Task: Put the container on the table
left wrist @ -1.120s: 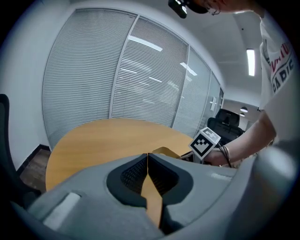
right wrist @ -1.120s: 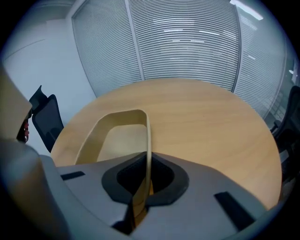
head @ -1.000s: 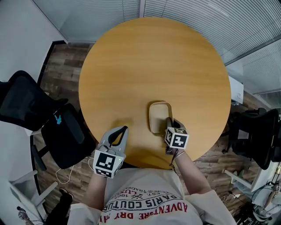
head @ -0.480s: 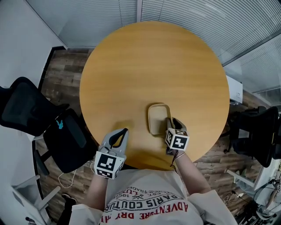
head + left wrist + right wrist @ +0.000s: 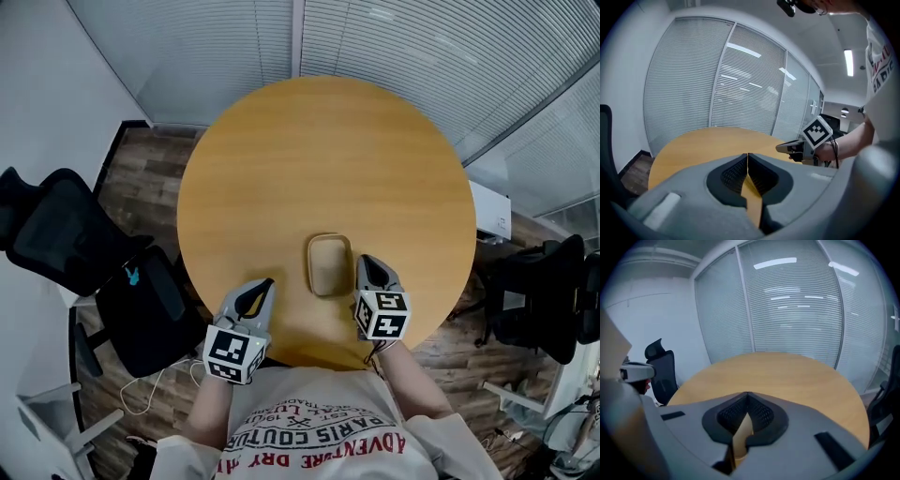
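A beige, rounded-rectangular container (image 5: 329, 265) sits upright on the round wooden table (image 5: 319, 159), near its front edge. My right gripper (image 5: 367, 266) is shut and empty, just to the right of the container, and I cannot tell whether it touches it. My left gripper (image 5: 262, 286) is also shut and empty, over the table's front-left edge, well left of the container. In the left gripper view the jaws (image 5: 747, 155) meet over the tabletop, and the right gripper (image 5: 790, 147) shows beyond them. The right gripper view shows its jaws (image 5: 747, 394) closed over bare wood.
Black office chairs stand to the left (image 5: 56, 234) and front left (image 5: 141, 300) of the table, and another at the right (image 5: 539, 300). Glass walls with blinds (image 5: 375, 37) run behind the table. A white cable (image 5: 150, 384) lies on the wooden floor.
My right gripper was at the container's right rim; now it has drawn back to the right. The container rests on the table. The left gripper has barely moved.
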{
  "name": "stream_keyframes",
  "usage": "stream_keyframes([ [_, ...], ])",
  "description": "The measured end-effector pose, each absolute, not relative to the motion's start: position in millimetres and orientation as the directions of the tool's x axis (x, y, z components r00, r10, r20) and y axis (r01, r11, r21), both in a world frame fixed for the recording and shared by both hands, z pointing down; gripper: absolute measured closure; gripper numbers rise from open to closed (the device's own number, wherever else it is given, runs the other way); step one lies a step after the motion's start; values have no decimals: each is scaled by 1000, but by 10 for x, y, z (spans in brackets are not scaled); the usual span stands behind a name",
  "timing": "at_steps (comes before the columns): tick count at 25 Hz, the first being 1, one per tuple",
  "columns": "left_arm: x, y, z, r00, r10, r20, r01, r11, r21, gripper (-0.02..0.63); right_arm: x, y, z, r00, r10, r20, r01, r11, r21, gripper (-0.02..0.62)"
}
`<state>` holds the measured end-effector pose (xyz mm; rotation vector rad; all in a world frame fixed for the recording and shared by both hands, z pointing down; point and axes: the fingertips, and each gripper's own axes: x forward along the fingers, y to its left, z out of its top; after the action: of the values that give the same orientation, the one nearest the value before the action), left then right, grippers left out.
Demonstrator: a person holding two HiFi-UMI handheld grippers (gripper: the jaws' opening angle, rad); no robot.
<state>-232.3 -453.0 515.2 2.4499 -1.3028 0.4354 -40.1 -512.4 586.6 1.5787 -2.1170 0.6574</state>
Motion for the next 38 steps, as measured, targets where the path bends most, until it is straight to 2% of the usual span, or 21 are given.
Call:
stream_keyframes([
  [7,-2147,-4446,4662,523,-787,326,-846,-526,89,594,-383,-4909,4920,-408,-842,353,-910,409,-76,586],
  [12,-2061,-4264,4231,515,-817,259,-846,-533,1,594,-331,-4584,4303,-502,-851,152,-864,489,-118,588],
  [15,-2015,-4141,4007,513,-832,214,-848,-529,-27,594,-277,-4394,4068,-519,-850,88,-855,512,-84,588],
  [23,-1916,-3991,3693,508,-852,124,-859,-512,2,594,-222,-4142,3791,-541,-841,11,-839,538,-75,588],
  [38,-1662,-3845,3757,505,-848,162,-855,-517,-37,594,-249,-4009,3868,-588,-808,42,-809,588,-29,589],
])
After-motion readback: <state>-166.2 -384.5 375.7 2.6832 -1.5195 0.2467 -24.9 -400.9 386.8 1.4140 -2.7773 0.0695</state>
